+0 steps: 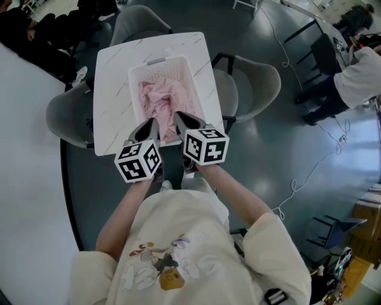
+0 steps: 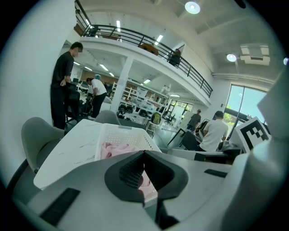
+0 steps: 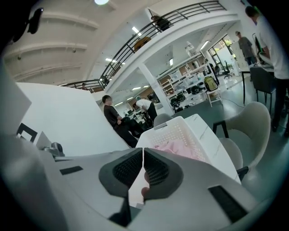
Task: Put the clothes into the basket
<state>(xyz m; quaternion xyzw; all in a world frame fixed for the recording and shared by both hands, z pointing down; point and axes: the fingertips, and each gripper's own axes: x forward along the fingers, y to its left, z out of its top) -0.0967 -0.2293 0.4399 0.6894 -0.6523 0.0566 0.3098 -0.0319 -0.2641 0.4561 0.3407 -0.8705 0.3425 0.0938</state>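
A white slatted basket (image 1: 133, 89) stands on the white marble-patterned table (image 1: 113, 89) and holds a crumpled heap of pink clothes (image 1: 161, 98). My left gripper (image 1: 153, 123) and right gripper (image 1: 178, 115) hover side by side over the basket's near end, just above the pink heap. Both are shut, with nothing between the jaws. In the left gripper view the left gripper (image 2: 144, 152) points at the basket (image 2: 124, 135) with the pink clothes (image 2: 115, 149) behind it. In the right gripper view the right gripper (image 3: 143, 149) faces the basket (image 3: 180, 131) and the clothes (image 3: 174, 146).
Grey chairs stand round the table: one left (image 1: 68, 113), one right (image 1: 256, 83), one at the far side (image 1: 140, 18). A person in white (image 1: 357, 77) stands at the far right. A white cable (image 1: 309, 167) trails over the dark floor.
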